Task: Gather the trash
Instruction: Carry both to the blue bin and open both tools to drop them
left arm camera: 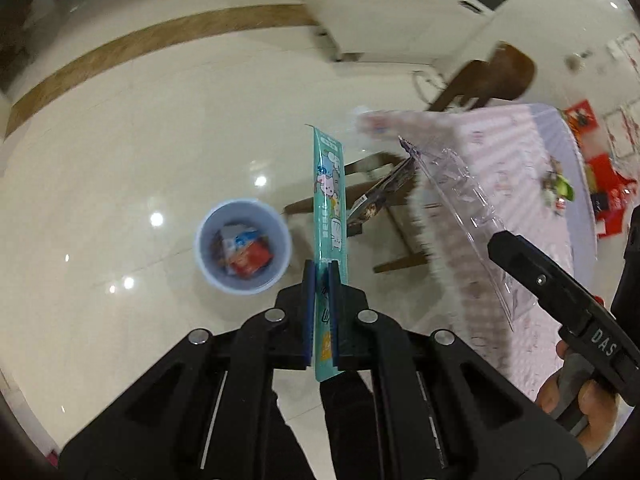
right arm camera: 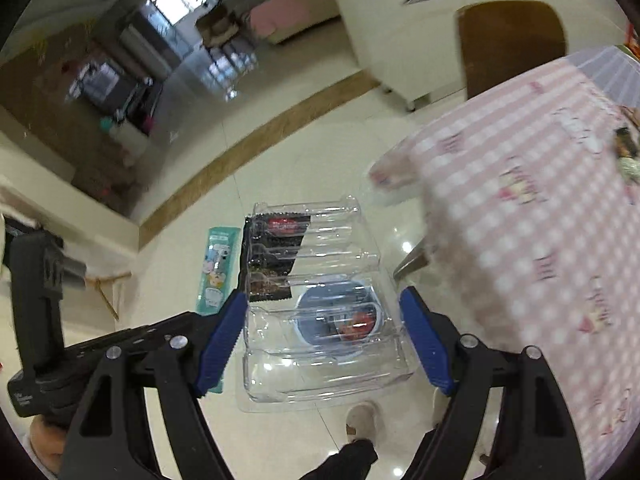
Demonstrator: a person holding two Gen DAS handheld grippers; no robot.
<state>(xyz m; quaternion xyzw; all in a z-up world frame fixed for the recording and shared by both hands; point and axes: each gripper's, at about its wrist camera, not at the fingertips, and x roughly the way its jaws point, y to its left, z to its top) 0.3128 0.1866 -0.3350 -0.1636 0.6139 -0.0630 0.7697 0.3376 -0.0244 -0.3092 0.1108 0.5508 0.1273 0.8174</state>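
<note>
My left gripper (left arm camera: pixel 321 266) is shut on a long teal cartoon wrapper (left arm camera: pixel 330 200), which stands up between the pads over the floor. Down and to the left stands a pale blue bin (left arm camera: pixel 243 246) with several wrappers inside. My right gripper (right arm camera: pixel 322 296) is spread wide, its blue pads pressed on the two sides of a clear plastic tray (right arm camera: pixel 320 360). A dark snack wrapper (right arm camera: pixel 272 256) lies against the tray's far left part. The bin (right arm camera: pixel 340 320) shows through the tray. In the left wrist view the tray (left arm camera: pixel 460 192) hangs in the air.
A table under a pink checked cloth (right arm camera: pixel 520 200) fills the right side, with a brown chair (right arm camera: pixel 508 40) behind it and chair legs (left arm camera: pixel 360 200) beneath. The glossy cream floor (left arm camera: pixel 120 160) spreads around the bin. A person's shoe (right arm camera: pixel 362 420) is below the tray.
</note>
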